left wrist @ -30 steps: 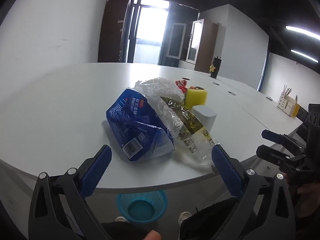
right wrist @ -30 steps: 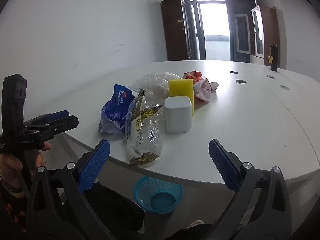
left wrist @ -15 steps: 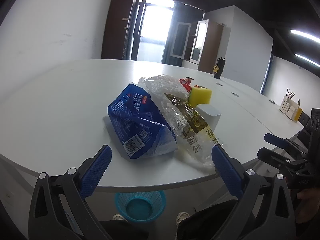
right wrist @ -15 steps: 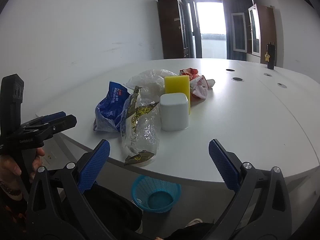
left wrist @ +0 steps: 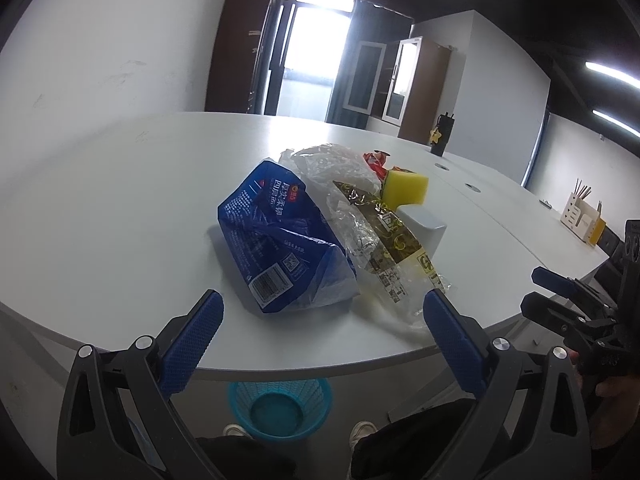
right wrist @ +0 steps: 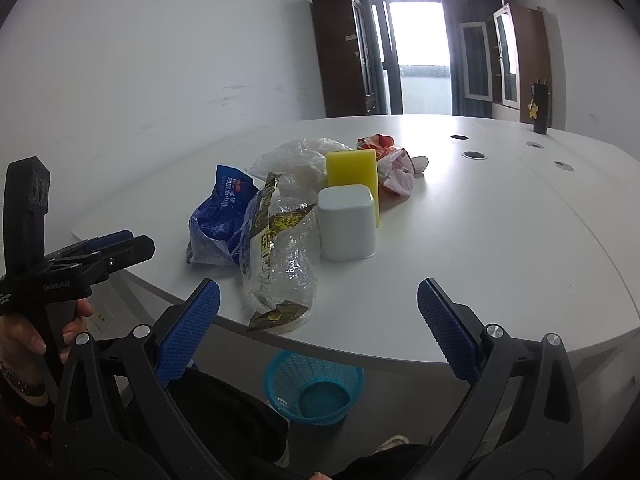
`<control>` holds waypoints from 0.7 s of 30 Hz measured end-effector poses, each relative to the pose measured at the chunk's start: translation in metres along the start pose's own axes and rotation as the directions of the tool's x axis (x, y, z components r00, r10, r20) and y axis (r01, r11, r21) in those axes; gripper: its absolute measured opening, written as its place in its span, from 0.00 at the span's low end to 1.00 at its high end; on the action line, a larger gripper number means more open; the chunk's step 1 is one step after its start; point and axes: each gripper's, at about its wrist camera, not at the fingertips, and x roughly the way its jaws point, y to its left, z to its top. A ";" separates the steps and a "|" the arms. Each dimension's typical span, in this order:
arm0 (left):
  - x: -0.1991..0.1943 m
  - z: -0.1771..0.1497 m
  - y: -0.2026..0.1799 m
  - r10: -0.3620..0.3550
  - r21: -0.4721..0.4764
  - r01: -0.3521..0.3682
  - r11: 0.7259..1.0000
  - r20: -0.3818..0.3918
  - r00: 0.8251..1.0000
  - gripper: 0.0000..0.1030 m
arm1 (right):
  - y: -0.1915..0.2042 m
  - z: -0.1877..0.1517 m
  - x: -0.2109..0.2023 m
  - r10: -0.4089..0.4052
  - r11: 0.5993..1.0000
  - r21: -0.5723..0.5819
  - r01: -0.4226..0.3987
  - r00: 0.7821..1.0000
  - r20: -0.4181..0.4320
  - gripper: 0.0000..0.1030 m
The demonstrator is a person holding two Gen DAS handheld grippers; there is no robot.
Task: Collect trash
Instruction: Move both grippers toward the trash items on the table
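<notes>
Collection not started: all trash remains on the table.
Left gripper (left wrist: 320, 316) and right gripper (right wrist: 318, 304) gape wide, empty; wrappers (left wrist: 280, 240) heaped mid-frame; blue bin (right wrist: 316, 388), bottom centre, looks empty.

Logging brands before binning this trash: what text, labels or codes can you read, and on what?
Blue bag: white Chinese characters, too blurred to quote; barcode and QR code, numbers unreadable.
Clear wrapper with gold print: lettering too distorted to read.
Left gripper body: small embossed word, illegible.
Nothing else legible.
</notes>
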 end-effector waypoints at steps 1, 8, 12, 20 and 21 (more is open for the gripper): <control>0.000 0.000 0.001 0.001 -0.005 -0.001 1.000 0.001 1.000 0.95 | -0.001 0.000 0.000 -0.003 1.000 0.002 0.003 1.000 0.000 0.92; -0.001 0.000 0.004 0.006 -0.020 -0.006 1.000 0.000 1.000 0.95 | -0.006 0.000 0.001 -0.009 1.000 0.022 0.009 1.000 0.003 0.92; 0.000 0.000 0.004 -0.005 -0.023 0.005 1.000 -0.004 1.000 0.95 | -0.007 0.001 0.001 -0.018 1.000 0.021 0.018 1.000 0.003 0.92; 0.005 -0.003 0.006 0.007 -0.030 -0.008 1.000 -0.016 1.000 0.95 | -0.012 -0.001 0.004 -0.024 0.999 0.032 0.024 1.000 -0.004 0.92; 0.006 -0.003 0.008 0.009 -0.037 -0.010 0.999 -0.021 1.000 0.95 | -0.012 -0.001 0.005 -0.025 0.999 0.033 0.025 1.000 -0.005 0.92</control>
